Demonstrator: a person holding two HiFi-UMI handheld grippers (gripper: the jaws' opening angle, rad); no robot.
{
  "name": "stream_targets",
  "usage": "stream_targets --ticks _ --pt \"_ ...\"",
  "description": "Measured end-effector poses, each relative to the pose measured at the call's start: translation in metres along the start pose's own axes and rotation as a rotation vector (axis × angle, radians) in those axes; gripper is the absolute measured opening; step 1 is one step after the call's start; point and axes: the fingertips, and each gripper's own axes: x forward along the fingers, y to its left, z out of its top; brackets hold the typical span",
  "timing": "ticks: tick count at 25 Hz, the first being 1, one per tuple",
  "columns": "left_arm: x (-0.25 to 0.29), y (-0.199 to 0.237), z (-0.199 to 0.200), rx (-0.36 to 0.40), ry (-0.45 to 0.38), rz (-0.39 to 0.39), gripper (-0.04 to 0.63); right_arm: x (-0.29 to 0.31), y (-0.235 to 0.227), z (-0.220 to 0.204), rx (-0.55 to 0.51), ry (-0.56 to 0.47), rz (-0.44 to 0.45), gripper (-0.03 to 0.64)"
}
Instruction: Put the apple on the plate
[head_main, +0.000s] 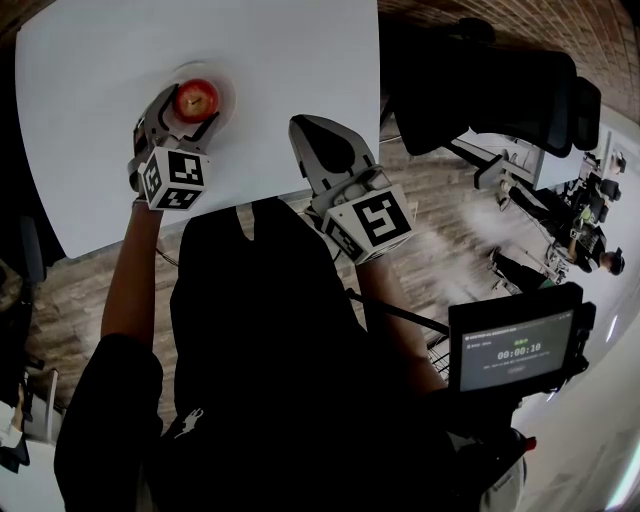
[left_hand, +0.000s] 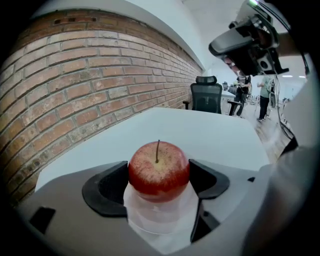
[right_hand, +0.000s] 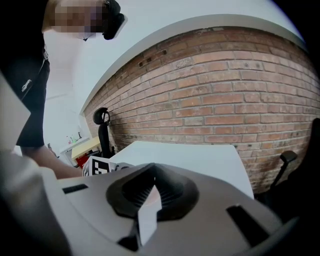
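Left claw (left_hand: 159, 176) is clamped on the apple (left_hand: 158, 165) over the plate (head_main: 228, 90). The apple should be seated before release. Right claw (right_hand: 150, 194) is closed, empty.

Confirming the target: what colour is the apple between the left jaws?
The apple is red, with yellowish speckling at the top; clearest in the left gripper view.

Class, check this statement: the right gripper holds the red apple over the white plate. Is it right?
No. The left gripper holds the red apple over the white plate, as the left gripper view shows; the right gripper is shut and empty.
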Motion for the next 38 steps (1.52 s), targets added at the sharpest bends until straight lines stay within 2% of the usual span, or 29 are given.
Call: stream_targets --ticks 38 --pt "0.006 -0.007 0.007 -0.049 0.002 -0.022 0.4 -0.017 -0.011 0.001 0.013 -0.044 -0.012 0.005"
